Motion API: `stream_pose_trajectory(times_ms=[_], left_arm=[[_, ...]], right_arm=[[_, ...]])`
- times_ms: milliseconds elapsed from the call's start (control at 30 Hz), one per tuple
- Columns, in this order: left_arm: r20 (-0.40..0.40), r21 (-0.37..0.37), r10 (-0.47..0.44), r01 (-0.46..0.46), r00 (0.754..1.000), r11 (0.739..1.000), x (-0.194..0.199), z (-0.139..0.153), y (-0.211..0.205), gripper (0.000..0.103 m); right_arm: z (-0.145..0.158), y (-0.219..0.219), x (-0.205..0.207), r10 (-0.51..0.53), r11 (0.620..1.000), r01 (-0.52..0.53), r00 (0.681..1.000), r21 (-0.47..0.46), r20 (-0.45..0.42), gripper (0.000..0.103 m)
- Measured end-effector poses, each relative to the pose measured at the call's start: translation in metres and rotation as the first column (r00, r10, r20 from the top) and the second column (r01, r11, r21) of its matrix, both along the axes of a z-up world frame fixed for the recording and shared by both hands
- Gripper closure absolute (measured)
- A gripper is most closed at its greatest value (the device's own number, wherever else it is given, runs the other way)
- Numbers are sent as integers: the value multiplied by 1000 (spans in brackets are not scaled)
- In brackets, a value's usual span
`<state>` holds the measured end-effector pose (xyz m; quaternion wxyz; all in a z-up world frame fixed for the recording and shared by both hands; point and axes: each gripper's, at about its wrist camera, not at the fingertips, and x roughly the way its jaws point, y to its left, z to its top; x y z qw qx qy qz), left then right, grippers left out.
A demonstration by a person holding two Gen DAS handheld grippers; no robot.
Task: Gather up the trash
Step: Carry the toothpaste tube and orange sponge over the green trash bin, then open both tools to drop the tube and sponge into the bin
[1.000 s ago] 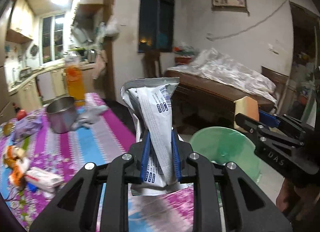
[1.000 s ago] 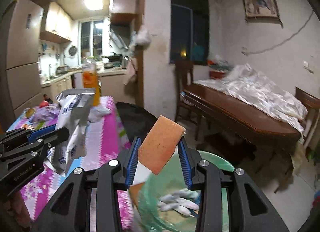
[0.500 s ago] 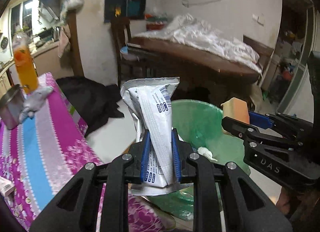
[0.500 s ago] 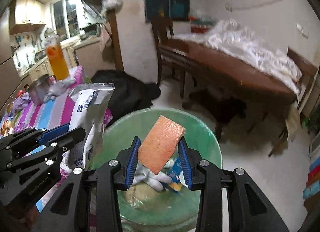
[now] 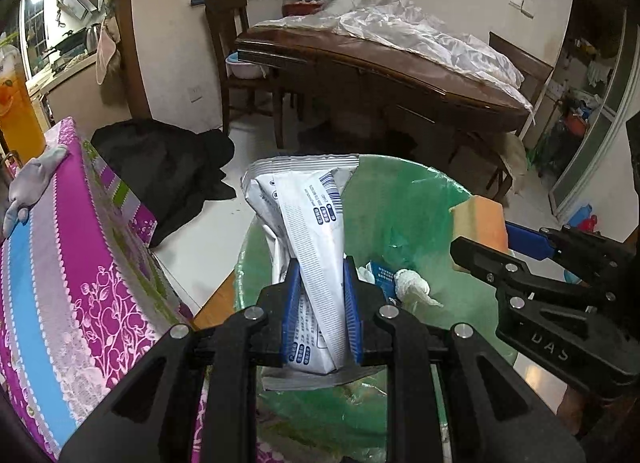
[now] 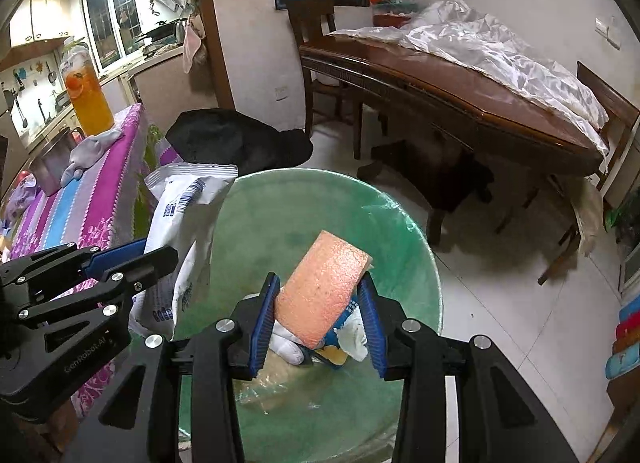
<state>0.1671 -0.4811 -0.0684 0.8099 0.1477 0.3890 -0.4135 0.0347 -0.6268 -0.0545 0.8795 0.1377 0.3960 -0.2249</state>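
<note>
My left gripper (image 5: 320,291) is shut on a white and blue empty wrapper (image 5: 308,231) and holds it upright over the near left rim of the green-lined trash bin (image 5: 424,199). My right gripper (image 6: 320,311) is shut on an orange sponge (image 6: 322,289), held over the bin's opening (image 6: 304,207). The wrapper (image 6: 186,219) and the left gripper (image 6: 132,259) show at the left of the right wrist view. The sponge (image 5: 480,219) and right gripper (image 5: 496,247) show at the right of the left wrist view. Tissues and a blue packet (image 5: 384,275) lie inside the bin.
The table with a pink and blue striped cloth (image 5: 60,263) stands to the left of the bin, with an orange drink bottle (image 6: 88,99), a metal pot (image 6: 50,167) and a grey rag (image 6: 90,151). A black heap (image 6: 236,143) lies on the floor. A brown wooden table (image 6: 460,99) stands behind.
Both grippers have swung away from the striped table and down over the bin, which now fills the lower view. Both still hold their items.
</note>
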Motion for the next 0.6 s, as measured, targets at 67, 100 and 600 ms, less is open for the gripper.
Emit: stream_pose_trajectory(times_ms=[67, 100, 600], left_arm=[[1, 0, -3, 3, 1000, 1000, 0, 0, -2, 84], [2, -1, -3, 3, 1000, 1000, 0, 0, -2, 84], [-41, 103, -57, 61, 998, 993, 10, 0, -17, 83]], right_arm=[[-2, 4, 1, -3, 1000, 3, 1000, 2, -1, 61], [-2, 5, 1, -3, 1000, 3, 1000, 2, -2, 61], [-3, -11, 0, 6, 999, -2, 998, 55, -67, 53]])
